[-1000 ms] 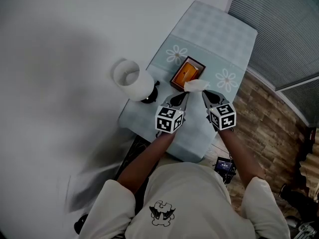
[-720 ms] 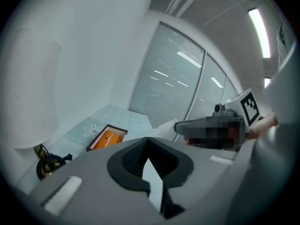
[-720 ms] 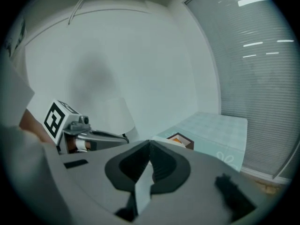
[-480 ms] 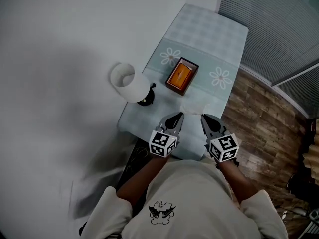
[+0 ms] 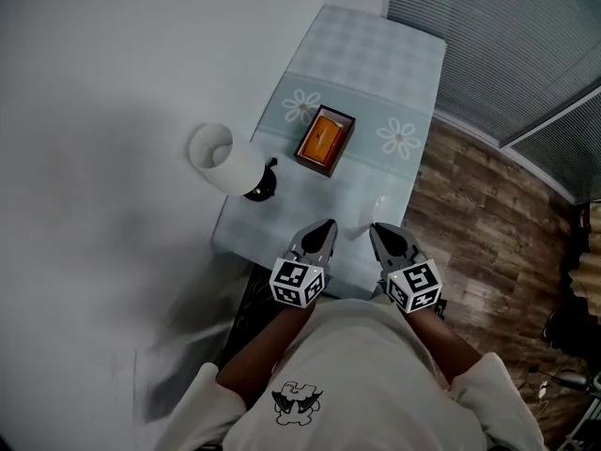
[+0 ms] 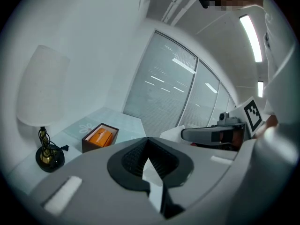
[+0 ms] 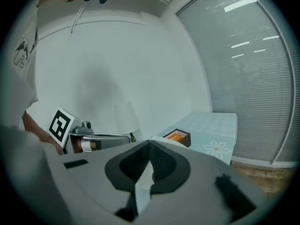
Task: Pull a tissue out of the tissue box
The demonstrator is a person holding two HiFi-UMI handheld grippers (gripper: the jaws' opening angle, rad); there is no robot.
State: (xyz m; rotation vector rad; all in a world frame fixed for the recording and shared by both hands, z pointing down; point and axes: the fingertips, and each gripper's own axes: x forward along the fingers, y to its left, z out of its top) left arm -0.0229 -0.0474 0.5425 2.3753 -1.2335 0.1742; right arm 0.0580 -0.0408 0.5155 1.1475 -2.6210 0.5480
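The dark tissue box (image 5: 324, 141) with its orange inside stands on the pale flower-patterned table (image 5: 376, 54). A white tissue (image 5: 364, 222) hangs free of the box, stretched between my two grippers near the table's front edge. My left gripper (image 5: 325, 226) is shut on one corner of the tissue (image 6: 152, 173). My right gripper (image 5: 377, 232) is shut on the other corner of the tissue (image 7: 143, 182). The box (image 6: 100, 137) (image 7: 177, 137) lies well ahead of both grippers. From each gripper view the other gripper shows beside it.
A white-shaded lamp (image 5: 225, 158) on a black base (image 6: 49, 157) stands at the table's left edge beside the wall. Wooden floor (image 5: 479, 214) lies to the right, with window blinds (image 5: 507, 36) beyond it.
Both grippers have drawn back from the box toward the person, and the tissue has come out of the box with them.
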